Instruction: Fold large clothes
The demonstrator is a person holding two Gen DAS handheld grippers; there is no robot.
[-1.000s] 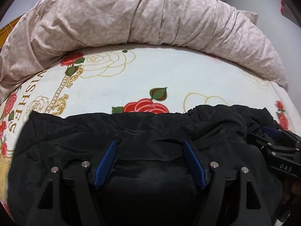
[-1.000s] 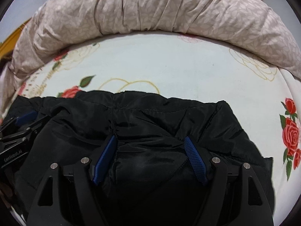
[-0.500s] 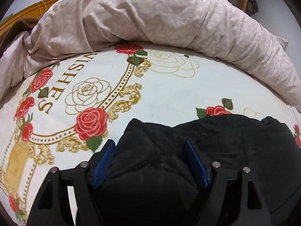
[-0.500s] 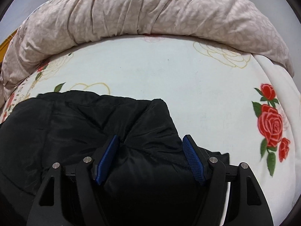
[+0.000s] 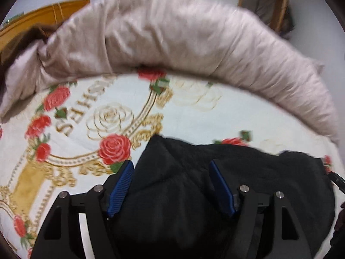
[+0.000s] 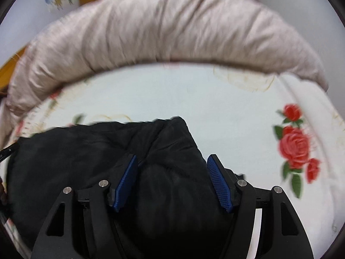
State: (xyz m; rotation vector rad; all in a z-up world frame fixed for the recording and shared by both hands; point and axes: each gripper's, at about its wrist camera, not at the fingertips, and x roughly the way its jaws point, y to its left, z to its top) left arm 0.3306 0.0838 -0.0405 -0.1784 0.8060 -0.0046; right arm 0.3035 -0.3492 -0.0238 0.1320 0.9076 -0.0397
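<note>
Black garment (image 5: 194,194): soft padded cloth, matt with a faint sheen, puckered along stitched seams; same in the right view (image 6: 107,161). Bedsheet (image 5: 215,116): smooth printed cloth, matt, roses and gold scrollwork on white. Rolled quilt (image 5: 183,38): pale beige cloth, finely wrinkled, slightly lustrous, blurred. Left gripper (image 5: 171,187): matt black plastic frame, small shiny metal pins, blue pads (image 5: 120,187) ribbed and rubbery. Right gripper (image 6: 171,183): alike, blue pads (image 6: 220,185) finely textured. Headboard (image 5: 43,8): orange-brown wood, smooth.
</note>
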